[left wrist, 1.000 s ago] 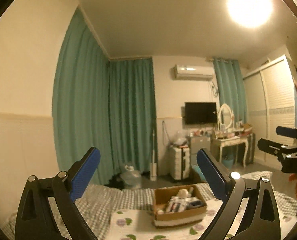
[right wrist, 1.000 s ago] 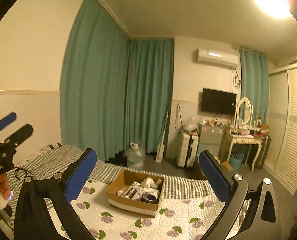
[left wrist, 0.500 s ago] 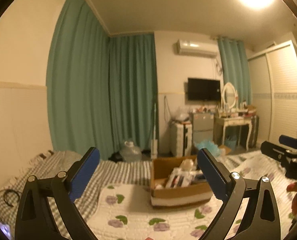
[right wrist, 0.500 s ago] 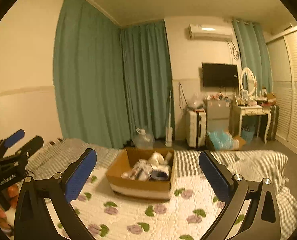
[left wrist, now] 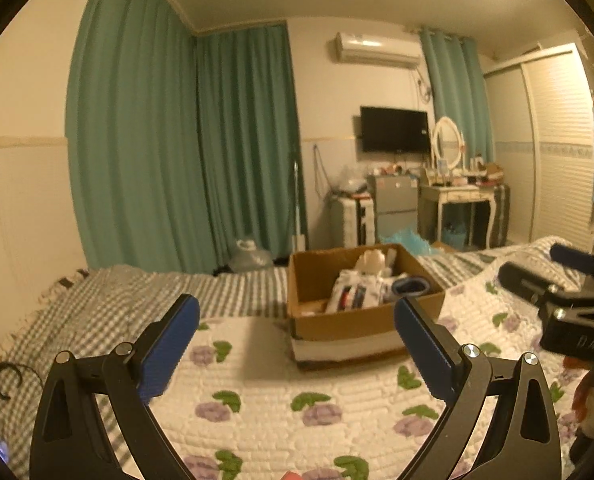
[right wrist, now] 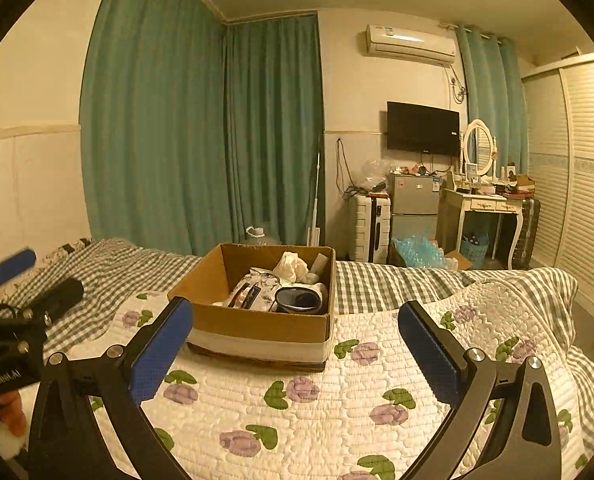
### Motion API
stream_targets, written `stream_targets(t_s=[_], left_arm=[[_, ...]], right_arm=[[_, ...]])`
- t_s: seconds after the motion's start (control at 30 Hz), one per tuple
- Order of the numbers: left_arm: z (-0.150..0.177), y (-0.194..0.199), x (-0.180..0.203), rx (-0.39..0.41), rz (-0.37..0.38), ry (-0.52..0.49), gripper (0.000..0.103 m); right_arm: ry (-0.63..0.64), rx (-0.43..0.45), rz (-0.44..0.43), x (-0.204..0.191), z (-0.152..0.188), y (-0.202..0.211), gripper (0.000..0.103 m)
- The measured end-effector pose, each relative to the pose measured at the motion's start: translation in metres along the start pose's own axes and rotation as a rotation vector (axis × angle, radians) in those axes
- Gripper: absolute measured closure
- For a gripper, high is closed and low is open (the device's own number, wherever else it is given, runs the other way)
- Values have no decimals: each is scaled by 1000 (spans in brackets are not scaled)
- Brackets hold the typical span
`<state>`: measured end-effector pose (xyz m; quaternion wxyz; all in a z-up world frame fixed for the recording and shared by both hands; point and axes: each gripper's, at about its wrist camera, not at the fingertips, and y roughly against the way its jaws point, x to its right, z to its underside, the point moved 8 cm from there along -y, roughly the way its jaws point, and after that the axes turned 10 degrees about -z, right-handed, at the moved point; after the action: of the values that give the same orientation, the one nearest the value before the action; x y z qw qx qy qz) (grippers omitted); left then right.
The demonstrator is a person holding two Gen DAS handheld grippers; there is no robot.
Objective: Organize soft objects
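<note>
- Both cameras have tipped down since a second ago, so way less ceiling shows and the bed fills the lower half of each view; the cardboard box (left wrist: 361,320) sits bigger and closer too.
- Left gripper (left wrist: 297,344) has its blue pads spread wide with nothing between them, hovering over the quilt.
- Right gripper (right wrist: 295,346) is the same deal: jaws wide apart, empty, aimed at the box.
- Each gripper pokes into the other's view at the edge, side by side, well apart.
- Box is open-topped, with a pale band around its base, sitting on the floral quilt (right wrist: 317,412).
- Inside the box are the soft things, all piled together: a cream plush-looking lump (right wrist: 291,266) at the back, a white printed fabric bundle (right wrist: 253,290) in the middle, and a dark blue rolled piece (right wrist: 299,300) at the front right corner. Can't tell exactly what each item is.
- Quilt is white with purple flowers and green leaves, laid over a green-checked bedsheet (left wrist: 109,300).
- A black cable (left wrist: 1,380) loops on the sheet at far left.
- Room behind: teal curtains (right wrist: 201,140), wall air conditioner (right wrist: 411,46), TV (right wrist: 423,128), a white dressing table (right wrist: 489,204) with an oval mirror, and a white suitcase (right wrist: 371,220) beside a small grey fridge.
</note>
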<state>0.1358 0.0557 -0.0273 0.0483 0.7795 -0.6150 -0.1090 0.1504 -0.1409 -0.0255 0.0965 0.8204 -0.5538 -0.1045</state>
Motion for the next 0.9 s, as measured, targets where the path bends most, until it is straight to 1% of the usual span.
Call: stream_targets(t_s=[0.17,0.37,0.53,0.9], left_arm=[[7,-6,2,-31,12,2,3],[7,-4,2,-38,27,8,3],[6,-3,-2,-36,9,12,3],[6,-6,-5,-52,17,14,3]], right_arm=[[-19,-15,13,4,3,-4,0],[-21,-22,-3,2,3,-7,0],[-21,-26,-11,1,5,-8,0],[-5,-30,-10,-1,7,-9,0]])
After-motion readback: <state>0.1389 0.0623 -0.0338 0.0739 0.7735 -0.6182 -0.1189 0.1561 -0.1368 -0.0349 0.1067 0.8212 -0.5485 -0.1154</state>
